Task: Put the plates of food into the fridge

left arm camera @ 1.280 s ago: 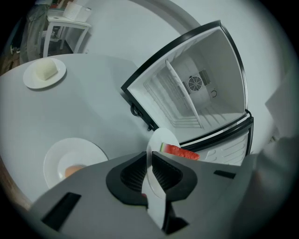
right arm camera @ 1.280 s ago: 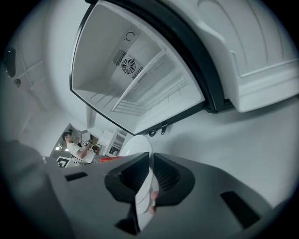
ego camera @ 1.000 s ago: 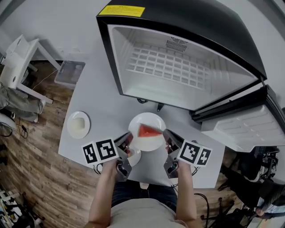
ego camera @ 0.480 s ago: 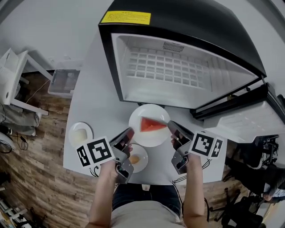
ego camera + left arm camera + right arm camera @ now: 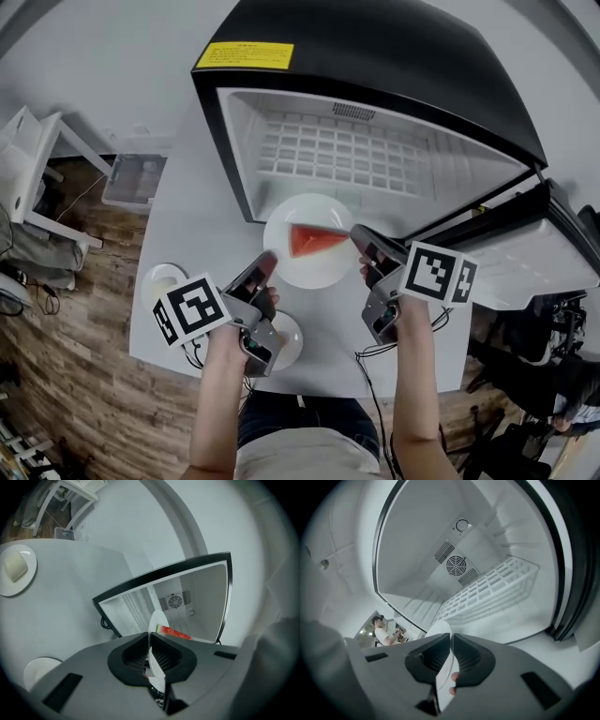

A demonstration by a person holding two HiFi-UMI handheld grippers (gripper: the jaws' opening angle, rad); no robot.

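watermelon plate [image 5: 307, 242] now raised to the fridge [image 5: 375, 56] mouth
carried forward off the tabletop [image 5: 197, 234], rim pinched tight by the left hand-held gripper [image 5: 266, 264] and right hand-held gripper [image 5: 360, 236]; sliding inside looks next.

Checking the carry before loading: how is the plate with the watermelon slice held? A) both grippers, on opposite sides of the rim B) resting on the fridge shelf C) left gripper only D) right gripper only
A: the left gripper and the right gripper are each shut on the rim of the watermelon plate, on opposite sides.
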